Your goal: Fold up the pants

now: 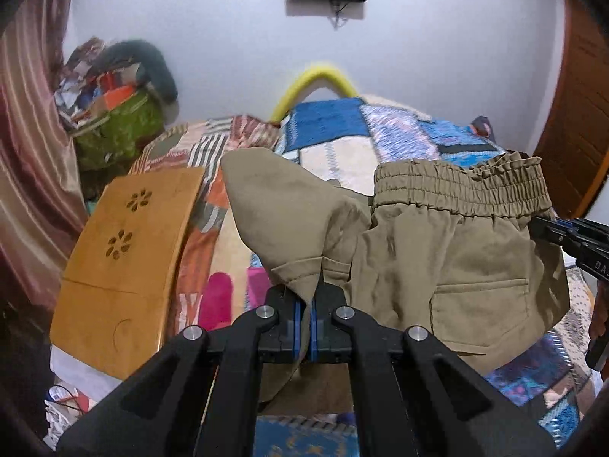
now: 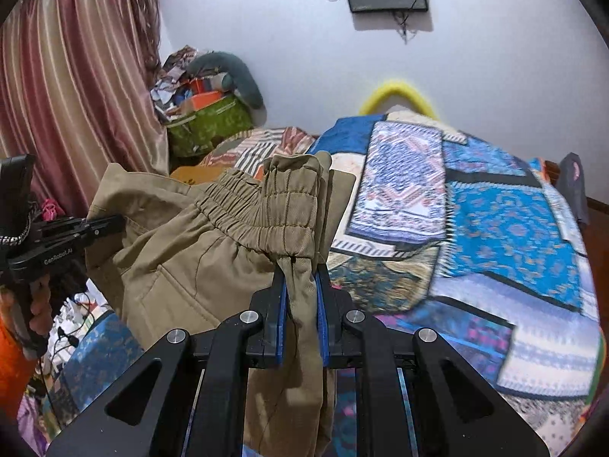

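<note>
Both tongs are up off the bed (image 2: 495, 228) with the khaki pants (image 1: 449, 251) slung between them. The left gripper (image 1: 303, 304) is pressed together on a hem edge of the cloth, and the right gripper (image 2: 301, 293) is pinching a bunched strip just under the gathered waistband (image 2: 266, 221). The garment hangs in the air over the patchwork bedspread, sagging in the middle, pocket side showing in the left view.

Here's the worry: that left pinch looks thin, only a corner of fabric between the blue pads (image 1: 298, 316) (one tug sideways and I'd guess it slides out). If it goes, the whole thing swings off the right gripper and lands in a heap. The right grip is thicker but bunched, so the fold could come down crooked, waistband twisted over itself.

Also that wooden board (image 1: 125, 251) on the left side of the bed — a low swing might drape cloth over it rather than flat on the bedspread.
</note>
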`<state>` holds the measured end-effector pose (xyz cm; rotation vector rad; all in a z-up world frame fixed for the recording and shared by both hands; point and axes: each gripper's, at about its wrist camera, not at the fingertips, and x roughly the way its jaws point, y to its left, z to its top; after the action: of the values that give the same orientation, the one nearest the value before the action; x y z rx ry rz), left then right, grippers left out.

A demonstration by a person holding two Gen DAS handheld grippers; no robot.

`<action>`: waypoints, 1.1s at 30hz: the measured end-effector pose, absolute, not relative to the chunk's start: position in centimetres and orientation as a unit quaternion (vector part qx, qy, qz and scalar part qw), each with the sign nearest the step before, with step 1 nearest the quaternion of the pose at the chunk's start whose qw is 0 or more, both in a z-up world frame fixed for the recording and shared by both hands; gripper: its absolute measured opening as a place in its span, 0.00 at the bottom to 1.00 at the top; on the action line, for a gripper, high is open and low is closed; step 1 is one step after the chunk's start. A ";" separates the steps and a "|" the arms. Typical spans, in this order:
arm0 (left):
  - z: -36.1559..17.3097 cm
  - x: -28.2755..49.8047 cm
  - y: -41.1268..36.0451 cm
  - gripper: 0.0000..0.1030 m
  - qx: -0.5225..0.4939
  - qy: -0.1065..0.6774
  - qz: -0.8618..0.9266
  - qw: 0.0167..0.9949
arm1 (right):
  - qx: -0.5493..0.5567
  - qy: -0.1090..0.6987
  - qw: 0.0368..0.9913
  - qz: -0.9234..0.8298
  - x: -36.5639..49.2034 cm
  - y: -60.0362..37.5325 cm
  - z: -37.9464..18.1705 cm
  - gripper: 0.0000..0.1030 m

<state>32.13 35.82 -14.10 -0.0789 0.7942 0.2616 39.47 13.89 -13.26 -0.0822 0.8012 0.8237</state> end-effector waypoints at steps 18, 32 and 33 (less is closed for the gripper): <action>-26.9 34.7 42.2 0.31 -0.095 0.495 0.166 0.848 | -0.105 0.484 0.803 0.332 42.4 17.7 -22.2 0.22; -17.0 27.7 38.6 0.35 -0.066 0.451 0.184 0.871 | -0.092 0.417 0.841 0.332 37.4 12.5 -11.8 0.34; -15.8 27.0 37.9 0.35 -0.063 0.440 0.183 0.877 | -0.088 0.410 0.843 0.337 36.6 12.2 -10.6 0.34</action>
<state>27.04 37.87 -15.76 -0.1306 0.9191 0.3822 36.61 12.19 -10.65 -0.1862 0.8657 0.7115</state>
